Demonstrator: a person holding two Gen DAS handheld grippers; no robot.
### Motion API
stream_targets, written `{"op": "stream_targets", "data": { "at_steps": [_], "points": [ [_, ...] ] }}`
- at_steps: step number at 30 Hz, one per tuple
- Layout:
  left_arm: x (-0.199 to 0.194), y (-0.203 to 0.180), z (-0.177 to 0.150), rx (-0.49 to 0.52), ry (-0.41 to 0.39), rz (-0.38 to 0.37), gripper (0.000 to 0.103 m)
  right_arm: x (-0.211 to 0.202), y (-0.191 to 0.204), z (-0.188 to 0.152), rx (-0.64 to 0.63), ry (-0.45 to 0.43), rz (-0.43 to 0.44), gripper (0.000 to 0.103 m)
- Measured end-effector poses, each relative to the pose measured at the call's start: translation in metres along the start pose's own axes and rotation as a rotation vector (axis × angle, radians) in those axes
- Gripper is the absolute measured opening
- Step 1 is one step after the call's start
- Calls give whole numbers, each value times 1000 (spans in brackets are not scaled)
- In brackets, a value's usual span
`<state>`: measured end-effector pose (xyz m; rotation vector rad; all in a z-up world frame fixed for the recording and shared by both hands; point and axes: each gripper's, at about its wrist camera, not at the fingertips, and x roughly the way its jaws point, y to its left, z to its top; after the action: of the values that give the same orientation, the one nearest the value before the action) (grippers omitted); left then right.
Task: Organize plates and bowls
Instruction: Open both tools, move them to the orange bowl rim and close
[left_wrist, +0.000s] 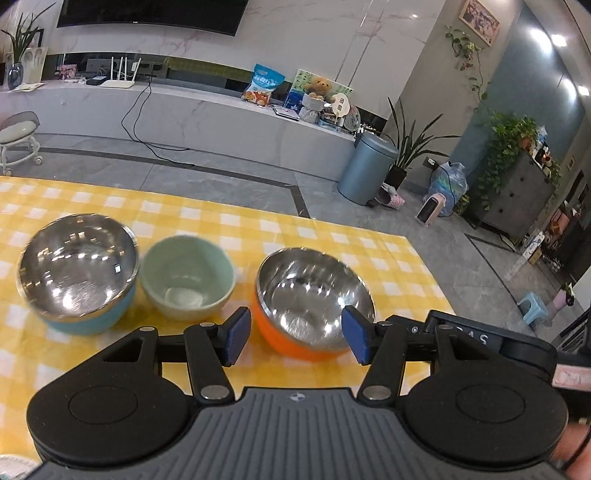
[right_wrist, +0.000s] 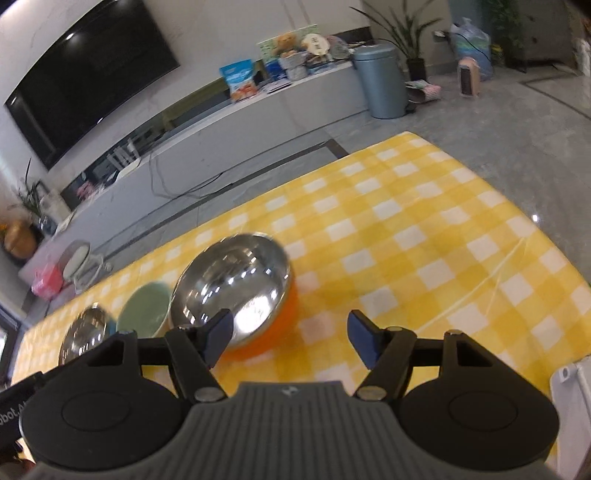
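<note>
Bowls on checked cloth, all empty

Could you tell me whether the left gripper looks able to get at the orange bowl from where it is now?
Probably yes. The left gripper is open and the orange bowl sits right between its fingers, with nothing in front of it. The green bowl stands apart to the side, so it should not interfere.

Yellow checked tablecloth, wall television, blue-grey bin — potted plant beside it, white router
</note>
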<state>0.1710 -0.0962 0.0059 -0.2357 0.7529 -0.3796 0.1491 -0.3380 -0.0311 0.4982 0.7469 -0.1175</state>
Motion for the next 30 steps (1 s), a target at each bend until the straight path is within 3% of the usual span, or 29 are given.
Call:
{"op": "stream_targets", "data": {
  "at_steps": [4, 11, 14, 18, 20, 23, 28, 30],
  "points": [
    [23, 0, 2, -14, 12, 24, 66, 10, -6, 3, 66, 7, 19, 67],
    [55, 7, -5, 4, 49, 152, 64, 34, -3, 2, 57, 33, -2, 63],
    [61, 8, -9, 8, 61, 155, 64, 43, -2, -2, 46, 49, -16, 61],
    [68, 10, -9, -1, 67, 162, 54, 52, -2, -5, 48, 57, -14, 56],
    [70, 10, -9, -1, 69, 162, 42, 53, -2, -6, 49, 55, -5, 53],
    [73, 10, -7, -4, 77, 138, 32, 53, -1, -6, 49, 48, 11, 47],
    [77, 5, -5, 3, 78, 148, 26, 57, -3, -8, 62, 51, 30, 44],
    [77, 3, -5, 7, 80, 154, 23, 58, -4, -8, 74, 51, 49, 37]
  ]
}}
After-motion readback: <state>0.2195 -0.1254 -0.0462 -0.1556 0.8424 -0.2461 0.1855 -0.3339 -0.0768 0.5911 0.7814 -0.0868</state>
